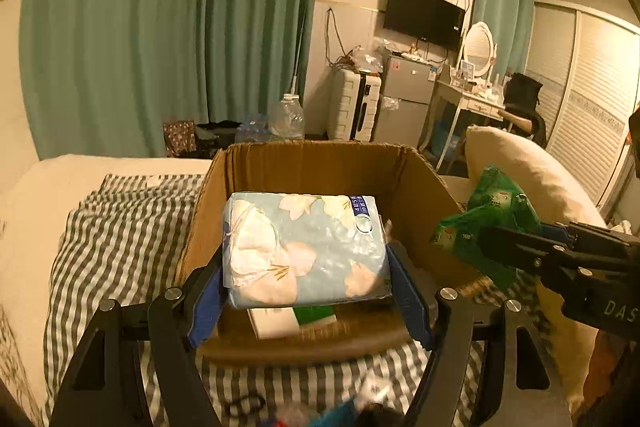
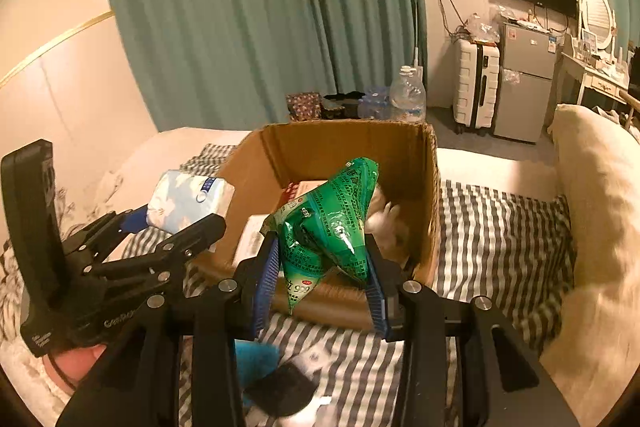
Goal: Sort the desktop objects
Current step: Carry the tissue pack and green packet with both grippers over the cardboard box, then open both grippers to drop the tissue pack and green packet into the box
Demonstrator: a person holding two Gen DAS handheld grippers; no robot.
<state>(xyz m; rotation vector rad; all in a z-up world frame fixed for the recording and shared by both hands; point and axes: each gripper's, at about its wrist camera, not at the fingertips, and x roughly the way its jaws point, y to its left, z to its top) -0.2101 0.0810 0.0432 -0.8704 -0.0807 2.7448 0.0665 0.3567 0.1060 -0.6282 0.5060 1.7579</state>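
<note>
The cardboard box [image 1: 320, 163] is sitting on the bed [image 1: 120, 211], holding a white-and-green carton [image 1: 294, 321]. At its 6 o'clock, the left tool [image 1: 308, 291] is gripping the floral tissue pack [image 1: 304, 247] wide; at 3 o'clock, the right tool [image 2: 322, 287] is pinching the green pouch [image 2: 332, 223] narrowly.

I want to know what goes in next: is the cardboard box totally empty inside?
No, the cardboard box already has things in it, such as a white and green carton lying on its bottom under the held tissue pack.

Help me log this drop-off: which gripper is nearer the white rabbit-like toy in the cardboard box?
Right. The right gripper, shut on the green bag, sits just before the toy; the left gripper, holding the tissue pack, is farther left.
</note>
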